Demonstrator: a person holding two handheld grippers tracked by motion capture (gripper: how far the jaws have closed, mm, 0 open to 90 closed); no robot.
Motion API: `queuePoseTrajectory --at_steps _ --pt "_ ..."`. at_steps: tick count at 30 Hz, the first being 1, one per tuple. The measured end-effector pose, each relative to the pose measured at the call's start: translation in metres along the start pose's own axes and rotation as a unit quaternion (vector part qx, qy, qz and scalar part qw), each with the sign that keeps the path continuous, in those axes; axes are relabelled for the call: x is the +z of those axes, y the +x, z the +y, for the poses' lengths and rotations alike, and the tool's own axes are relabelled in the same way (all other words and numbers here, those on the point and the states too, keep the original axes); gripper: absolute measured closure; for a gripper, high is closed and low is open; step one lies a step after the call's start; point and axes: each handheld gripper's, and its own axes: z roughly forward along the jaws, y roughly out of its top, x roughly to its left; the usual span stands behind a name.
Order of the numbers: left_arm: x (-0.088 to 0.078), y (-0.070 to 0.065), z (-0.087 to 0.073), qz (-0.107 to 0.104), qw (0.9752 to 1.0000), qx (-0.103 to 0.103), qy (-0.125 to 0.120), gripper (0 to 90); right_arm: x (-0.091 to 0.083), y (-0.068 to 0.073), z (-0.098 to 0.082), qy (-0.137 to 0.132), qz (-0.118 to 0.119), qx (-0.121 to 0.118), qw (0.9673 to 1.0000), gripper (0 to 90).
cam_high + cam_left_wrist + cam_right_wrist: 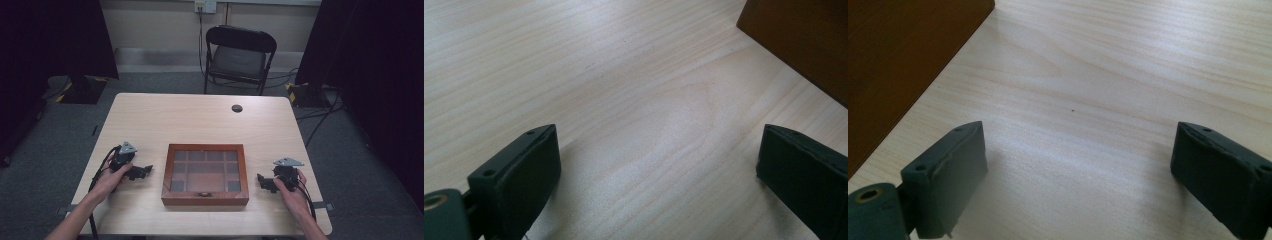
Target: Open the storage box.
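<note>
A brown wooden box (205,174) with a glass lid over several compartments lies shut near the table's front edge, a small metal clasp on its front side. My left gripper (145,171) rests on the table left of the box, a hand around it, pointing at the box's left side. Its jaws stand wide apart over bare wood (659,165), with a corner of the box (804,40) ahead. My right gripper (261,181) rests to the right of the box, pointing at it. It is open, nothing between the jaws (1078,170), the box wall (893,65) at its left.
The light wooden table (200,120) has a round cable hole (237,108) near its far edge. A black folding chair (239,57) stands behind the table. Dark curtains hang at both sides, and cables lie on the grey carpet.
</note>
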Motion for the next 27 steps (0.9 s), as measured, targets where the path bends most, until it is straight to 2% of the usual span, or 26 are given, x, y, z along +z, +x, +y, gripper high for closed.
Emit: queuePoseTrajectory --at_steps 4,5,7,10,13,14,17,24,26,27 --pt "0.0 0.0 0.0 -0.002 1.0 0.0 0.0 3.1 -0.002 -0.002 0.002 0.009 0.006 -0.007 0.9999 10.6" --pt "0.0 0.0 0.0 -0.002 1.0 0.0 0.0 3.1 -0.003 -0.003 0.002 0.01 0.004 -0.004 0.9999 15.5" --pt "0.001 -0.001 0.0 -0.004 1.0 -0.004 -0.001 2.6 -0.006 -0.004 0.004 0.008 -0.009 0.003 0.9999 16.3" --pt "0.001 0.0 0.0 -0.003 1.0 0.001 0.002 1.9 -0.013 -0.007 0.006 -0.006 0.012 0.01 0.9999 16.9" --pt "0.001 0.0 0.0 -0.004 1.0 0.0 0.002 1.9 -0.018 -0.007 0.01 -0.014 0.016 0.017 0.9996 19.1" --pt "0.001 -0.001 0.0 -0.004 1.0 -0.001 0.002 1.9 -0.023 -0.006 0.013 -0.028 0.03 0.015 0.999 19.0" --pt "0.001 0.0 0.001 -0.004 1.0 0.002 0.003 1.6 -0.026 -0.004 0.017 -0.033 0.033 0.011 0.9989 19.2" --pt "0.001 0.0 0.001 -0.004 1.0 0.004 0.003 1.6 -0.038 -0.002 0.029 -0.053 0.066 0.015 0.9963 23.7" --pt "0.001 0.0 0.001 -0.004 1.0 0.004 0.003 1.6 -0.039 -0.002 0.03 -0.054 0.069 0.016 0.9961 24.7" --pt "0.001 0.0 0.001 -0.004 1.0 0.004 0.003 1.6 -0.043 -0.001 0.033 -0.055 0.081 0.02 0.995 26.2"
